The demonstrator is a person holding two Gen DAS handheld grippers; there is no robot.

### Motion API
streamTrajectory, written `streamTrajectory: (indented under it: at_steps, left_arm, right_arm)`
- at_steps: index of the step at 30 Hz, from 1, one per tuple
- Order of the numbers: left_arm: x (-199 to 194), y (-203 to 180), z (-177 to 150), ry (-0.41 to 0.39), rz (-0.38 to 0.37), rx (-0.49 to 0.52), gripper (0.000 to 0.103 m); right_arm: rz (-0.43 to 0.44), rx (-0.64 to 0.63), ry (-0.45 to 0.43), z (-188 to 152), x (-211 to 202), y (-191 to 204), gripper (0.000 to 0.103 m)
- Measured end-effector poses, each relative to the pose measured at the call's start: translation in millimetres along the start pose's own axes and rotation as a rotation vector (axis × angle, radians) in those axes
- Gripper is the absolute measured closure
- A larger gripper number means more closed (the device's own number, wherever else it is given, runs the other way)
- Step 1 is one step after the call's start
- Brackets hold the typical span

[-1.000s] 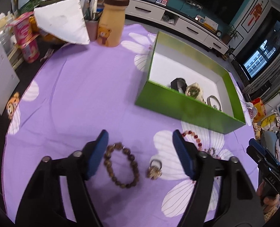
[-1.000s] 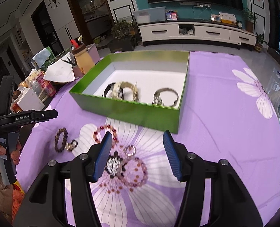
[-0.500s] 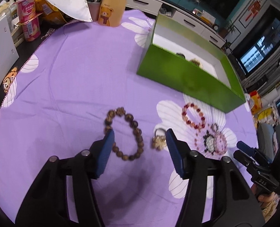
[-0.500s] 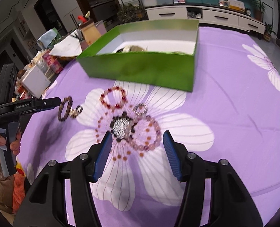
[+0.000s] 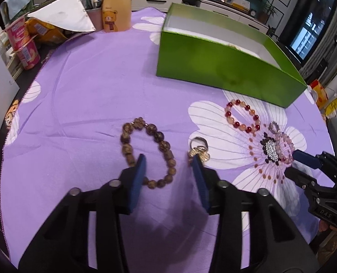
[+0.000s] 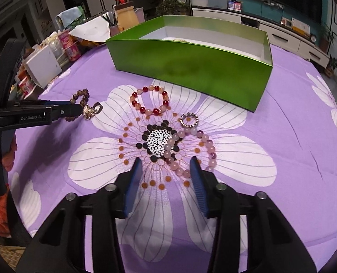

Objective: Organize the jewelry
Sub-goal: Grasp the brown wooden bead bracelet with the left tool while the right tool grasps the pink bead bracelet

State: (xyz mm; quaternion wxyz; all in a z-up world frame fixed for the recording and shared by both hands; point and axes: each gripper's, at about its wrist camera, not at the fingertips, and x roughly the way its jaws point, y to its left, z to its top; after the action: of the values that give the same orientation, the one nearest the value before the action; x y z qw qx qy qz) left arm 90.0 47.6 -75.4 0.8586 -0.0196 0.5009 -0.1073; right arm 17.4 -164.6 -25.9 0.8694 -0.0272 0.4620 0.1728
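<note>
Landmark: green box (image 5: pixel 223 66), open-topped, standing on the purple flowered cloth (image 5: pixel 89 95); every place below is told from this box.
Left gripper (image 5: pixel 168 161): I hold it low over the cloth, out in front of the box's near wall. Its blue jaws have just been closing and stand part open, pressing on nothing.
Brown bracelet (image 5: pixel 149 154): flat on the cloth in front of the box's left corner. Its right side lies between my left jaws; the left finger overlaps its lower left beads.
Gold ring (image 5: pixel 199 150): just beside the brown bracelet, at the tip of my left gripper's right finger.
Right gripper (image 6: pixel 166 167): in front of the box's near wall, jaws just closing, part open, gripping nothing.
Pink bracelet (image 6: pixel 191 152): on the white flower in front of the box; its near beads lie between my right jaws.
Red bracelet (image 6: pixel 150 100): close to the box's near wall.
Silver ring (image 6: pixel 189 120): between the red bracelet and the pink one.
Box contents: mostly hidden by the near wall.
</note>
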Motion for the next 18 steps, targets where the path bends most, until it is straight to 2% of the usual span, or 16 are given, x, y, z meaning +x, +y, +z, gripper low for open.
streamTrajectory:
  at_steps: [5,7,9,12,14,18]
  left_arm:
    - [5,-5,-2,-0.004,0.020,0.030,0.069]
    - [6,-5,-2,-0.008,0.021,0.028,0.074]
    - [6,-5,-1,-0.012,0.032,0.032,0.085]
    - [7,-1,-1,-0.016,0.038,0.020,0.092]
    - [6,0,-1,-0.020,0.043,0.014,0.095]
    - [7,3,0,-0.025,0.032,-0.006,0.095]
  right_arm:
    - [-0.023,-0.026,0.003,0,6,2,0.067]
    - [-0.030,-0.038,0.006,0,8,3,0.070]
    - [-0.034,-0.043,0.008,0,11,5,0.073]
    - [-0.044,-0.053,0.002,2,13,6,0.079]
    - [-0.052,-0.059,-0.004,2,14,7,0.089]
    - [-0.040,-0.041,-0.012,3,14,4,0.094]
